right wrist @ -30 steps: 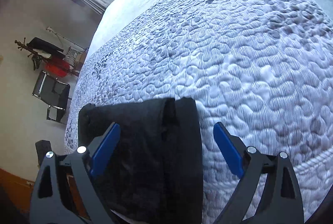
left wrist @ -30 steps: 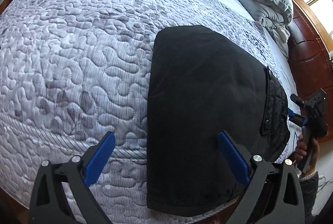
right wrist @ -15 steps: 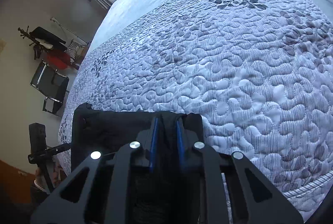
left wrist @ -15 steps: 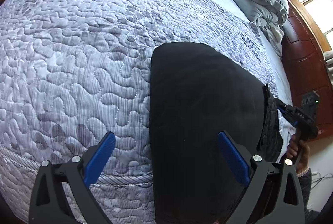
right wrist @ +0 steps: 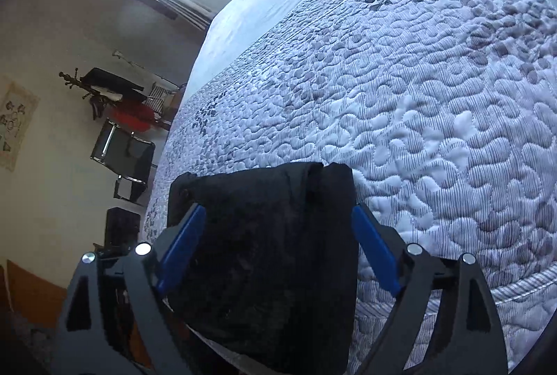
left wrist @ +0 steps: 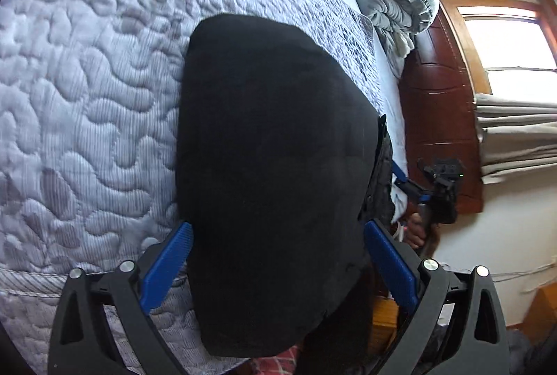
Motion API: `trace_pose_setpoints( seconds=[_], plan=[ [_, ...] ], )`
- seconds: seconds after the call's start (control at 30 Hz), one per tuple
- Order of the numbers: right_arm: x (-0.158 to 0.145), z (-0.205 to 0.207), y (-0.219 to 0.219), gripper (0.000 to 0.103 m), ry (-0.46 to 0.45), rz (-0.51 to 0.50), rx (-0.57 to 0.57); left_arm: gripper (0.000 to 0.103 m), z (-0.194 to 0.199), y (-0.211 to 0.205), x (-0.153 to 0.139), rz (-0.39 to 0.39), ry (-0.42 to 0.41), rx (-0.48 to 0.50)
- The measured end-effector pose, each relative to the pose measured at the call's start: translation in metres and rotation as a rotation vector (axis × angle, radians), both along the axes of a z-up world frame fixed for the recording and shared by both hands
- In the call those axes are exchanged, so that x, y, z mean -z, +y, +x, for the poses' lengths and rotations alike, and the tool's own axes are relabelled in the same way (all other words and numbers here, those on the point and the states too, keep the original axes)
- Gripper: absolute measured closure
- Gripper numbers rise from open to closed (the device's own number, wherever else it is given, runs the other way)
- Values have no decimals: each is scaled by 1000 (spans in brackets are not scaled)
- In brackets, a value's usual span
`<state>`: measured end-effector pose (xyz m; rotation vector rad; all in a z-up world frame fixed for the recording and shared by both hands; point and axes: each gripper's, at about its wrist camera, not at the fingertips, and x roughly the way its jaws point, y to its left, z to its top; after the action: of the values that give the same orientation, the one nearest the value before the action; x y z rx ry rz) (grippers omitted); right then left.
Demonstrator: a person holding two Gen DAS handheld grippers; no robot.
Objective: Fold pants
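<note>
Left wrist: I see the left gripper (left wrist: 275, 256) jaws wide, gripping nothing; the folded black pants (left wrist: 271, 166) lie between them on the quilted bed (left wrist: 87, 96). Right wrist: my right gripper (right wrist: 278, 239) jaws have just been opening and stand wide, straddling the pants' end (right wrist: 264, 253) without clamping it.

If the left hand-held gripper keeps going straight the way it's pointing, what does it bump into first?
Most likely the black pants. The left hand-held gripper points down at the bed with its jaws wide open, and the folded dark cloth fills the gap straight ahead. The quilt lies under the pants. Depth is hard to judge.
</note>
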<state>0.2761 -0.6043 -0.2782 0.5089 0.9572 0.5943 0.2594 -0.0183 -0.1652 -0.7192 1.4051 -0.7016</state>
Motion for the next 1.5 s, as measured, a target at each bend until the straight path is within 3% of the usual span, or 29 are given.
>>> trace_pose_setpoints(
  seconds=[0.13, 0.27, 0.47, 0.7, 1.07, 1.5],
  plan=[
    [13, -5, -12, 13, 49, 90, -35, 4, 1, 9, 12, -73, 44, 24],
    [32, -8, -25, 12, 108, 209, -70, 4, 2, 17, 26, -55, 69, 38],
    [64, -9, -35, 10, 198, 311, -102, 4, 7, 12, 40, -126, 117, 84],
    [86, -14, -33, 9, 258, 294, -133, 4, 15, 3, 45, -188, 122, 129],
    [92, -7, -32, 7, 282, 315, -165, 4, 25, -26, 43, -145, 133, 214],
    [95, 5, -10, 4, 316, 284, -249, 4, 26, -40, 44, -135, 165, 226]
  ],
)
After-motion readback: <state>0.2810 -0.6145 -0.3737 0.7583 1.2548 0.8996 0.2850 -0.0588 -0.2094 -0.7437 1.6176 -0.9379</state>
